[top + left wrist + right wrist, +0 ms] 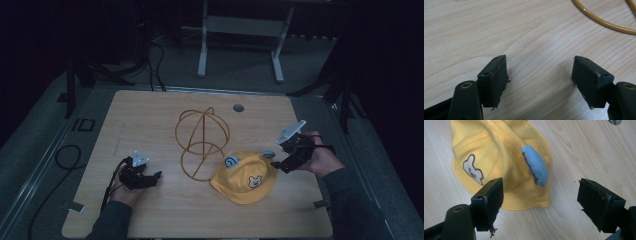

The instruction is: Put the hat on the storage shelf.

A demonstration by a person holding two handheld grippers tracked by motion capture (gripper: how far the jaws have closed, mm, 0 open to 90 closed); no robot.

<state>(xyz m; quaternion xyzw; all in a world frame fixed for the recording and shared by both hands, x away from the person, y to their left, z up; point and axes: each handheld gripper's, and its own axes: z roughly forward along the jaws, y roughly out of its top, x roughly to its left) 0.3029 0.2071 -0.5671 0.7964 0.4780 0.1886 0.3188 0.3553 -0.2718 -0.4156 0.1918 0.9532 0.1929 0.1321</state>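
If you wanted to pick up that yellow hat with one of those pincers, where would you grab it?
Probably the brim of the yellow hat on its right side, beside the blue ear. The hat lies flat, and there the thin brim edge faces the right gripper, whose open jaws already straddle it. The soft crown seems too broad to pinch.

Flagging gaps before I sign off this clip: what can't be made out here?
- Yellow hat: underside hidden against the table; the right gripper view's top edge crops its far side.
- Wire frame: the left gripper view's edge leaves just an arc.
- Room beyond the table: too dark in the high view.
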